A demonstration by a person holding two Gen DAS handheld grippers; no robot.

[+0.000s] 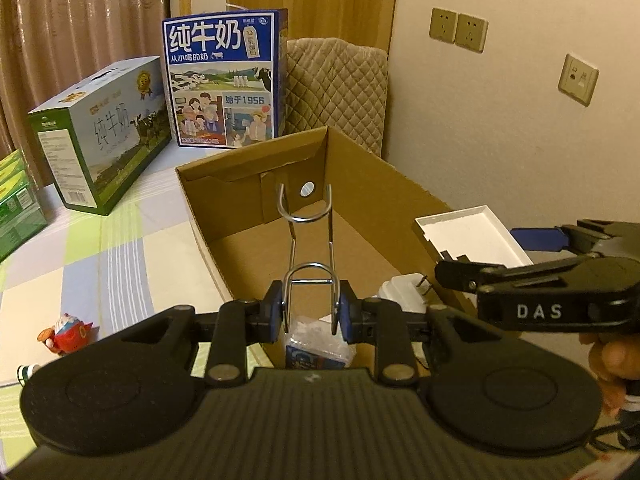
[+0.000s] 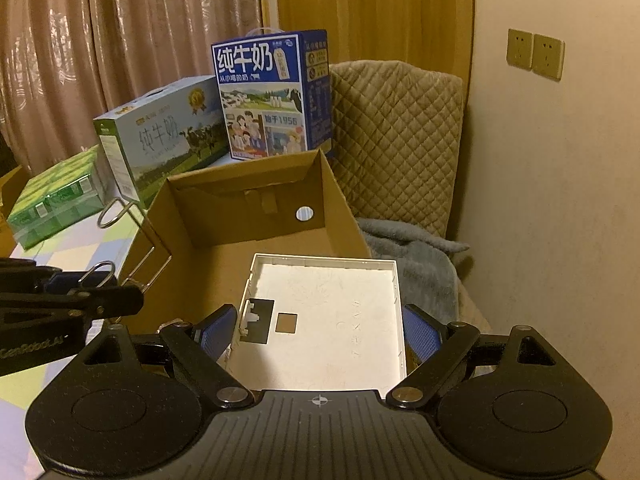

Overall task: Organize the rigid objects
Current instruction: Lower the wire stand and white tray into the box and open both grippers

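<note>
A wire rack (image 1: 310,248) is held clamped in the left gripper (image 1: 310,312) above the open box (image 1: 256,168); a white tray (image 2: 328,320) is gripped between the pads of the right gripper (image 2: 320,330) over the box's near end. A plug (image 1: 402,292) and a packet (image 1: 316,346) are already seen inside. Both held items remain to be set down, and a toy (image 1: 66,334) is left on the bed (image 1: 132,240)
</note>
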